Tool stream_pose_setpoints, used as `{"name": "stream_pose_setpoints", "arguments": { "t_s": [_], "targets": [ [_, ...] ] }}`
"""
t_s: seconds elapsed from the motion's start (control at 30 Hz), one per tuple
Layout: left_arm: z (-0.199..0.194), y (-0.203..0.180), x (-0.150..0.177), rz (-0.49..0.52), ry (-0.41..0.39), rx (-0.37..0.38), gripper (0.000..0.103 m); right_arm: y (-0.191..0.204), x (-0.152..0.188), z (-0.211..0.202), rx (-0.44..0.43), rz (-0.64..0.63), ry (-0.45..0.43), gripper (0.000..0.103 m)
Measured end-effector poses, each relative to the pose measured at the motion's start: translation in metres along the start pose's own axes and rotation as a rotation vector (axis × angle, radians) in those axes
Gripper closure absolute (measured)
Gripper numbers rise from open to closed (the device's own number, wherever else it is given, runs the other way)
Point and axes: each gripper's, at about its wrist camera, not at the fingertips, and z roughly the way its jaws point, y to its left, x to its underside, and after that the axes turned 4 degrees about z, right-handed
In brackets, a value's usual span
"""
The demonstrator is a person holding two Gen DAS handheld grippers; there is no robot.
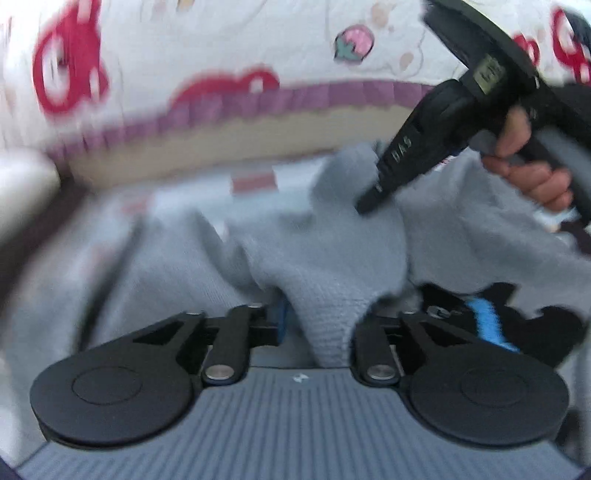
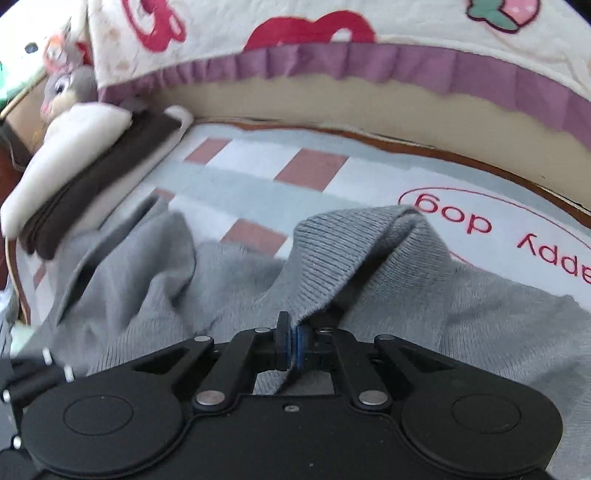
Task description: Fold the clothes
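Grey knitted sweater (image 2: pixel 155 273) rumpled on checked bed mat (image 2: pixel 258 177), frame centre. My right hand-held gripper (image 2: pixel 293 347) clamps its ribbed edge; left hand-held gripper (image 1: pixel 317 325) part-open, knit bunched between. Risk: left loses cloth, fold skews.

Counted: one grey knitted garment (image 2: pixel 229 280), rumpled across the middle of both views. One checked mat (image 2: pixel 258 173) beneath it, with five reddish squares showing in the right wrist view (the printed red oval at 3 o'clock not among them). One folded stack of cloth (image 2: pixel 85 177) at 9 o'clock, in two layers, white over dark brown. One plush toy (image 2: pixel 64 88) at 10 o'clock. One printed quilt (image 2: pixel 406 29) with a purple frill at 12 o'clock. Two grippers: left gripper (image 1: pixel 317 325), right gripper (image 2: pixel 293 347). One hand (image 1: pixel 532 173) at 3 o'clock.
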Motion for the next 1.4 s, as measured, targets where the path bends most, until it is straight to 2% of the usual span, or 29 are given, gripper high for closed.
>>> {"name": "stream_pose_setpoints", "arguments": {
  "t_s": [0.07, 0.2, 0.27, 0.37, 0.4, 0.43, 0.47, 0.5, 0.53, 0.6, 0.7, 0.77, 0.83, 0.87, 0.93, 0.97, 1.0, 1.07, 1.13, 1.2, 1.27, 1.4],
  "targets": [
    [0.005, -0.01, 0.001, 0.097, -0.027, -0.038, 0.071, -0.003, -0.003, -0.006, -0.012, 0.008, 0.003, 0.098],
    [0.02, -0.02, 0.005, 0.229, -0.03, -0.068, 0.071, -0.003, -0.008, -0.012, -0.004, 0.008, 0.048, 0.098],
    [0.021, -0.018, 0.003, 0.25, -0.051, -0.095, 0.071, -0.001, -0.009, -0.013, 0.002, 0.007, 0.078, 0.098],
    [0.03, -0.02, -0.002, 0.333, -0.079, -0.147, 0.07, 0.001, -0.01, -0.017, -0.016, 0.009, 0.083, 0.098],
    [0.032, -0.019, -0.004, 0.338, -0.079, -0.141, 0.07, 0.002, -0.011, -0.018, -0.023, 0.01, 0.081, 0.098],
    [0.034, -0.016, -0.005, 0.322, -0.064, -0.111, 0.07, 0.002, -0.011, -0.02, -0.029, 0.01, 0.08, 0.098],
    [0.036, -0.013, -0.006, 0.302, -0.042, -0.074, 0.076, 0.003, -0.012, -0.022, -0.045, 0.006, 0.076, 0.098],
    [0.039, -0.007, -0.008, 0.263, 0.01, -0.011, 0.1, 0.003, -0.013, -0.025, -0.068, -0.003, 0.069, 0.098],
    [0.04, -0.003, -0.01, 0.235, 0.056, 0.043, 0.1, 0.004, -0.015, -0.028, -0.091, -0.012, 0.062, 0.098],
    [0.038, -0.001, -0.011, 0.274, 0.103, 0.07, 0.1, 0.004, -0.017, -0.035, -0.138, -0.03, 0.049, 0.098],
    [0.03, 0.004, -0.015, 0.311, 0.118, 0.119, 0.101, 0.005, -0.025, -0.041, -0.209, -0.064, 0.046, 0.098],
    [0.027, 0.016, -0.018, 0.275, 0.124, 0.217, 0.101, 0.005, -0.034, -0.041, -0.256, -0.091, 0.07, 0.098],
    [0.031, 0.029, -0.016, 0.2, 0.139, 0.292, 0.101, 0.004, -0.05, -0.034, -0.268, -0.114, 0.121, 0.098],
    [0.038, 0.039, -0.013, 0.131, 0.15, 0.342, 0.101, 0.002, -0.059, -0.029, -0.264, -0.116, 0.148, 0.098],
    [0.058, 0.058, -0.007, -0.046, 0.176, 0.459, 0.101, -0.006, -0.079, -0.012, -0.227, -0.078, 0.159, 0.097],
    [0.07, 0.068, -0.004, -0.14, 0.195, 0.522, 0.101, -0.011, -0.088, -0.003, -0.205, -0.055, 0.157, 0.091],
    [0.081, 0.079, -0.001, -0.233, 0.213, 0.581, 0.101, -0.015, -0.098, 0.006, -0.183, -0.033, 0.155, 0.089],
    [0.104, 0.099, 0.007, -0.415, 0.242, 0.661, 0.101, -0.027, -0.112, 0.025, -0.123, -0.006, 0.134, 0.086],
    [0.118, 0.115, 0.017, -0.594, 0.241, 0.718, 0.101, -0.038, -0.117, 0.041, -0.071, 0.019, 0.122, 0.085],
    [0.125, 0.124, 0.029, -0.755, 0.22, 0.768, 0.101, -0.046, -0.114, 0.046, -0.056, 0.038, 0.104, 0.083],
    [0.131, 0.134, 0.04, -0.908, 0.183, 0.812, 0.101, -0.05, -0.107, 0.038, -0.068, 0.05, 0.058, 0.073],
    [0.137, 0.143, 0.06, -1.121, 0.104, 0.85, 0.101, -0.048, -0.094, 0.012, -0.089, 0.013, -0.05, 0.059]
  ]
}}
